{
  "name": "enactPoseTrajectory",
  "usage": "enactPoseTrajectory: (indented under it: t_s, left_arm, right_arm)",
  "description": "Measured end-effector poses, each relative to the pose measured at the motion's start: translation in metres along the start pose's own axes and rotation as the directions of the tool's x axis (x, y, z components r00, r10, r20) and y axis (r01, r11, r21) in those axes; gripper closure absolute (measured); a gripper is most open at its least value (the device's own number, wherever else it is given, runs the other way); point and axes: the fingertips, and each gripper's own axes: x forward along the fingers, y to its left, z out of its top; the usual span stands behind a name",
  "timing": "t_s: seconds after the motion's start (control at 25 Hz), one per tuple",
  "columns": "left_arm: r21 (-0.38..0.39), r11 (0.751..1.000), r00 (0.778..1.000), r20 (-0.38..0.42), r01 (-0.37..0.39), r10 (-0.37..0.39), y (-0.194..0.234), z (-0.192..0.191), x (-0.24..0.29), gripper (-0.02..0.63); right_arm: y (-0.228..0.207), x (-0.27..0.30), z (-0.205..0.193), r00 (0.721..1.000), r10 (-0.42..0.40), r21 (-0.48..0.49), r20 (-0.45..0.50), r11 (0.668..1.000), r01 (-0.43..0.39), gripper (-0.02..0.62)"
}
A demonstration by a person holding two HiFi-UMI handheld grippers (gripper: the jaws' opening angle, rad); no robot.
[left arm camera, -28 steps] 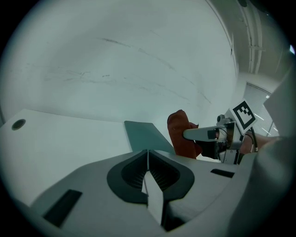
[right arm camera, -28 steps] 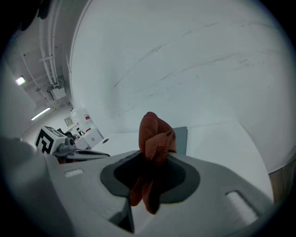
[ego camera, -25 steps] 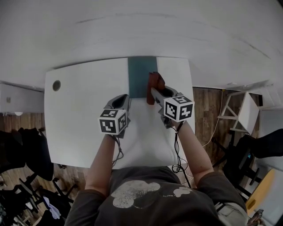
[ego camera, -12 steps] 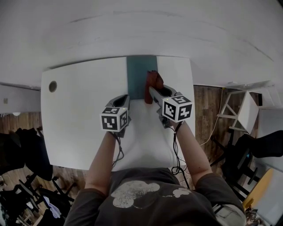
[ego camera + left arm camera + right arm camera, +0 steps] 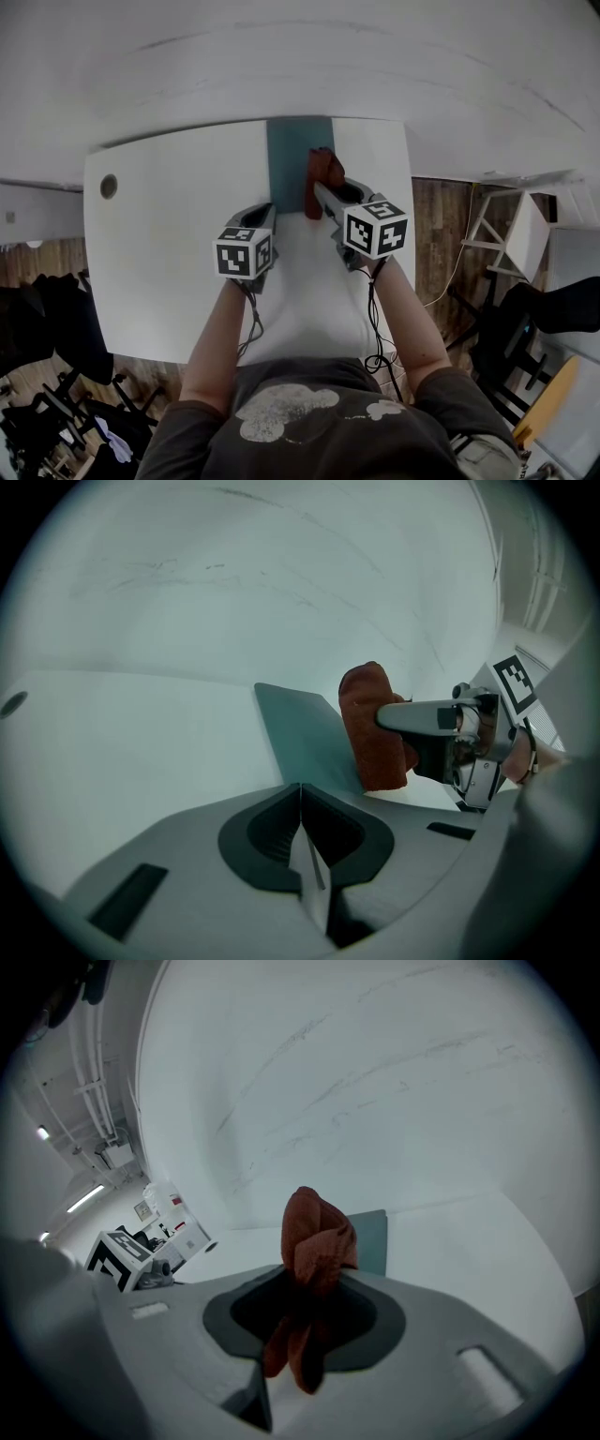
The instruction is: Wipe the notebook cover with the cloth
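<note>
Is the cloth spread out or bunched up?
Bunched up: the cloth is a crumpled wad pinched in the right gripper's jaws.

**White table, one notebook on top**

White rect. table (image 5: 159, 272) w/ rounded corners, far edge at pale wall (image 5: 300, 66). Round cable hole (image 5: 109, 186) in top nr far-left corner. Teal notebook (image 5: 289, 155) flat on top at far edge, a bit right of ctr, long side running near-to-far.

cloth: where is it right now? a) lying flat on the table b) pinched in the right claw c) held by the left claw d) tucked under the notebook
b: the right gripper view shows the red-brown cloth pinched in the right claw; the left claw is shut on nothing.
</note>
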Motion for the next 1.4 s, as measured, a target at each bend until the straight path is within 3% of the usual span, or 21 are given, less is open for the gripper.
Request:
enactPoseTrajectory:
  t_s: [0.24, 0.64, 0.8, 1.08, 1.4]
  left_arm:
    - [0.056, 0.998, 0.999, -0.032, -0.026, 0.028, -0.001, -0.001, 0.002, 0.601]
    - [0.036, 0.999, 0.999, -0.029, -0.023, 0.024, 0.0, -0.001, 0.002, 0.601]
    - [0.045, 0.999, 0.999, -0.03, -0.024, 0.025, 0.0, -0.001, 0.002, 0.601]
    - [0.025, 1.0, 1.0, -0.021, -0.012, 0.013, 0.001, 0.0, 0.002, 0.601]
    - [0.006, 1.0, 1.0, -0.012, -0.006, 0.006, 0.003, 0.001, 0.002, 0.601]
  right_arm:
    - [0.002, 0.011, 0.015, 1.0, 0.027, -0.017, 0.0, 1.0, -0.027, 0.488]
    - [0.019, 0.068, 0.061, 0.994, 0.093, -0.11, -0.049, 0.989, -0.098, 0.488]
    - [0.023, 0.095, 0.064, 0.992, 0.082, -0.177, -0.097, 0.979, -0.098, 0.488]
    - [0.022, 0.125, 0.064, 0.989, 0.069, -0.178, -0.128, 0.98, -0.092, 0.488]
    - [0.006, 0.146, 0.06, 0.987, 0.0, -0.169, -0.158, 0.985, -0.028, 0.488]
